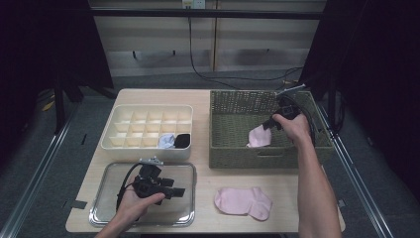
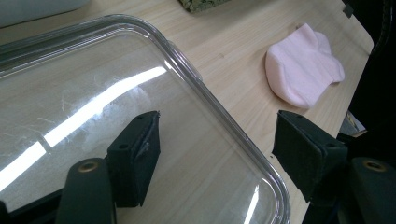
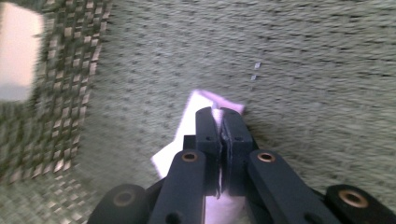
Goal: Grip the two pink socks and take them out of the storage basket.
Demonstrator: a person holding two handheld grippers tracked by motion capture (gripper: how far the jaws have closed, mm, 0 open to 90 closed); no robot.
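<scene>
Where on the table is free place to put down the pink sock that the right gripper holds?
Bare wood lies between the clear tray and the flat pink sock, below the woven basket. The tray's right part is also free. The left gripper crowds its middle; the divided organizer fills the back left.

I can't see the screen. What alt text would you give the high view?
A person's right gripper pinches a pink sock inside a woven basket. The left gripper hangs open over a clear tray; another pink sock lies on the table.
</scene>
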